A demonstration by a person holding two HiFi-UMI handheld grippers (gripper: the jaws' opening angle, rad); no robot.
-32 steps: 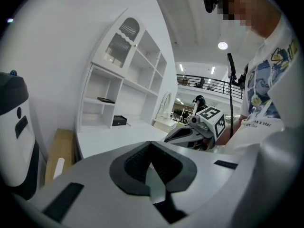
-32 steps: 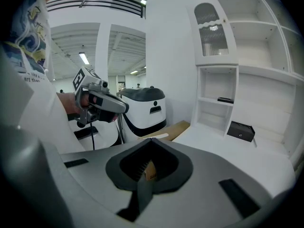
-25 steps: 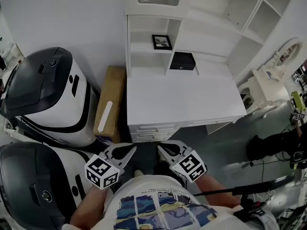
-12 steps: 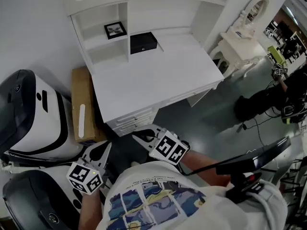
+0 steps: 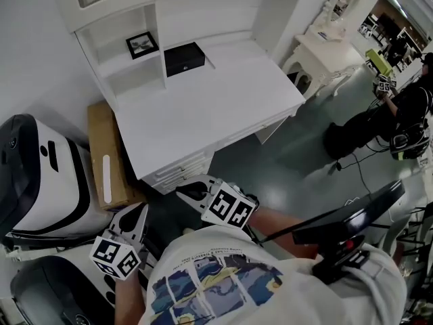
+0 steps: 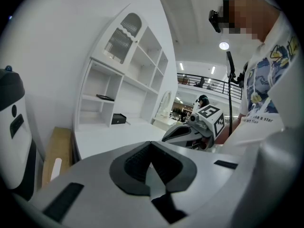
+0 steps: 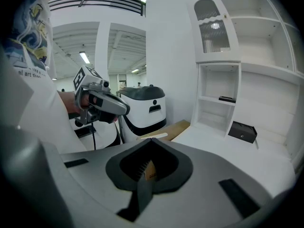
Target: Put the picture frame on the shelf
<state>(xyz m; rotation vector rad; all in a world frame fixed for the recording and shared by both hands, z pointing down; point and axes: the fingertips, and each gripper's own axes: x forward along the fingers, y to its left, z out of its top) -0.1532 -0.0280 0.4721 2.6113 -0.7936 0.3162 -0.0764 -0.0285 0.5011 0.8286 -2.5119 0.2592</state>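
Note:
The black picture frame stands in a middle shelf compartment of the white desk hutch; it also shows as a dark sliver on that shelf in both gripper views. My left gripper is shut and empty, held low by my body, well short of the desk. My right gripper is shut and empty too, just off the desk's front corner. Each gripper sees the other: the right gripper and the left gripper. The left gripper's and the right gripper's jaws meet at the tips.
A small black box sits on the desk below the shelves. A flat cardboard box leans left of the desk. White-and-black machines stand at the left. A white dressing table and another person are at the right.
The head view has swung, so the desk and shelves now sit further up and left. Both grippers stayed shut near my body, and the frame has not moved.

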